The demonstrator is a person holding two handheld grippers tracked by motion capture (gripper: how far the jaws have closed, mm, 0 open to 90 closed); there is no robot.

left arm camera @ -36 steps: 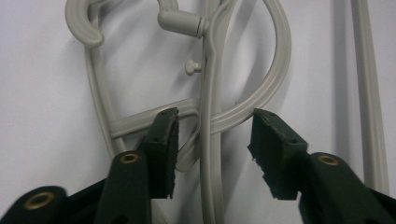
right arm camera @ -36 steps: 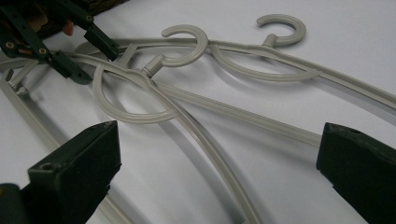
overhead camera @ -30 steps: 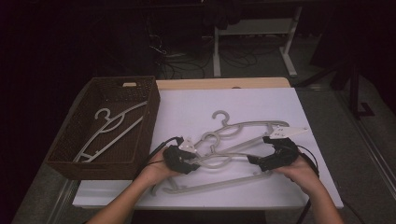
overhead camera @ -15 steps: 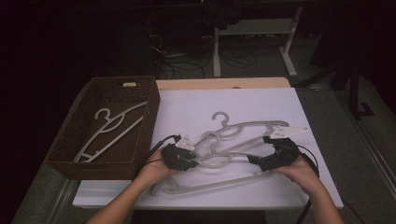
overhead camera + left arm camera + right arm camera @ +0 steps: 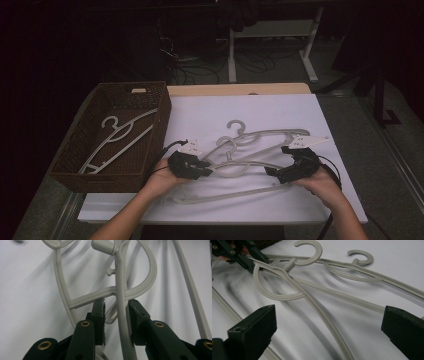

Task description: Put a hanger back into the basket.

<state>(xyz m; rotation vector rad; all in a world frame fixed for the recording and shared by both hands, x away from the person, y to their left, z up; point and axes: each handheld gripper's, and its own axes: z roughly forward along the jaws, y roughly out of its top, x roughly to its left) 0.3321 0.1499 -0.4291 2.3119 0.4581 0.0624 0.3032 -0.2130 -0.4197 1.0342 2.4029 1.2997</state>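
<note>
Two grey plastic hangers lie overlapped on the white cloth: the nearer hanger (image 5: 235, 175) and the farther hanger (image 5: 270, 134). My left gripper (image 5: 206, 168) holds the nearer hanger's arm (image 5: 122, 302) just below its hook. Its jaws stand narrow, with the arm and a curved loop between the pads. My right gripper (image 5: 274, 173) is wide open at the hanger's other side. In the right gripper view that arm (image 5: 324, 317) runs between the right gripper's (image 5: 329, 332) spread jaws, touching neither. The left gripper (image 5: 249, 261) shows there at the top left.
A brown wicker basket (image 5: 164, 117) stands at the table's left with one grey hanger (image 5: 117, 137) inside. The white cloth (image 5: 210, 110) ends at a wooden strip at the back. A dark floor with cables and a table frame lies beyond.
Both hands have shifted slightly. The left gripper has edged a little left and back at the hanger's neck. The hangers lie about where they were.
</note>
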